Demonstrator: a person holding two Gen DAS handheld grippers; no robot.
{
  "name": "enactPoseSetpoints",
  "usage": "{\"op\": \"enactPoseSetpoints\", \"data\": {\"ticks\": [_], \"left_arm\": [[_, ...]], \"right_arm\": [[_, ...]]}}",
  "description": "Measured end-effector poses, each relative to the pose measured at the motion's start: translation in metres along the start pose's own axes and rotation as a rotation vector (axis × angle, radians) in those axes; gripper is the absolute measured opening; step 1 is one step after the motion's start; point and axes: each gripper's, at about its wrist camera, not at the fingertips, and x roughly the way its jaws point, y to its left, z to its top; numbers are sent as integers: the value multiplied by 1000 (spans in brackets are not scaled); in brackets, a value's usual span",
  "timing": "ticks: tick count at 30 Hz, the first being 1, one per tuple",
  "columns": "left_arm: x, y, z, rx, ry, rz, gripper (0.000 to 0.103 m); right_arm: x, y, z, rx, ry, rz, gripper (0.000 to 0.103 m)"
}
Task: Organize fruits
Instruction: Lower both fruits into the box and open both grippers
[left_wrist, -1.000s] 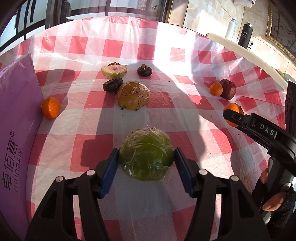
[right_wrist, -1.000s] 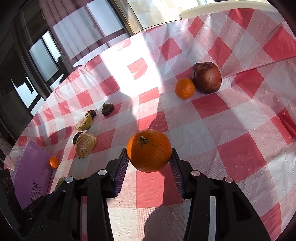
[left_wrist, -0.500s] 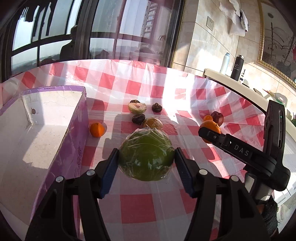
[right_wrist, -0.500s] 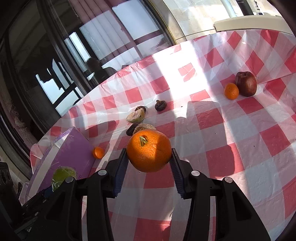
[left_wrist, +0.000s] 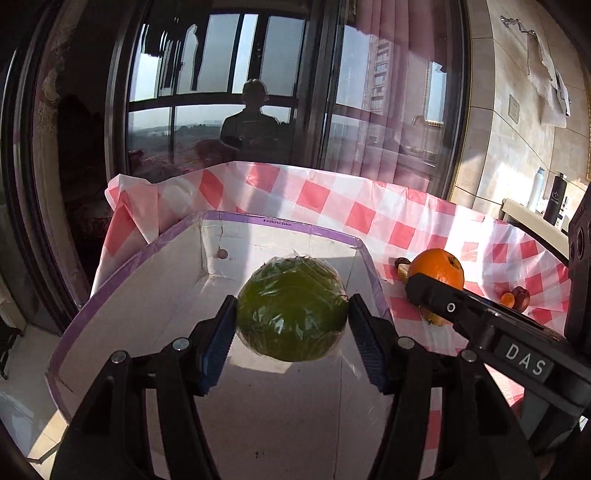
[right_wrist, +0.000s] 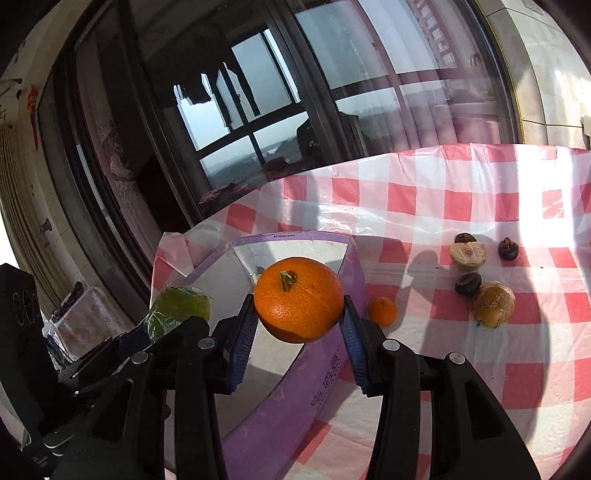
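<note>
your left gripper (left_wrist: 291, 328) has its jaws pinching the wrapped green fruit (left_wrist: 291, 308), held in the air over the open purple box (left_wrist: 280, 221). your right gripper (right_wrist: 298, 325) pinches the big orange (right_wrist: 298, 298) above the box's near wall, beside the left one. the risk is crowding: the 2 grippers sit close, so letting go together could knock the tools or the fruits into each other. the plastic wrap looks slippery, so the green fruit may slide out early and bounce. lower it near the box floor before you let go. the small orange (right_wrist: 382, 311) and the other pieces wait on the bench (right_wrist: 480, 206).
</note>
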Motion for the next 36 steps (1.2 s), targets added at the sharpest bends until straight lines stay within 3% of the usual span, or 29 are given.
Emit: {"op": "enactPoseSetpoints", "data": {"ticks": [2,4,6,10,15,20,24,28,36], "left_arm": [[7,20,4,-18,30,24,61],[16,37,8,-14,79,52,61],[30,52,9,-10,139,90,61],[50,80,9,-11,292,84,61],[75,78,-2,50,509,21,62],[84,73,-7,91,585,49,65],[83,79,-7,53,590,6,70],[81,83,-9,21,593,-15,74],[78,93,-8,-86,570,-34,80]], "right_arm": [[14,16,-1,-40,35,7,46],[31,37,-2,-130,83,-40,46],[53,53,-2,-205,169,-86,46],[93,65,-8,-291,359,-160,46],[127,85,-32,-512,513,-355,46],[136,84,-46,-620,603,-423,50],[137,84,-46,-611,607,-399,55],[133,83,-35,-522,588,-273,71],[105,77,-25,-409,407,-175,74]]}}
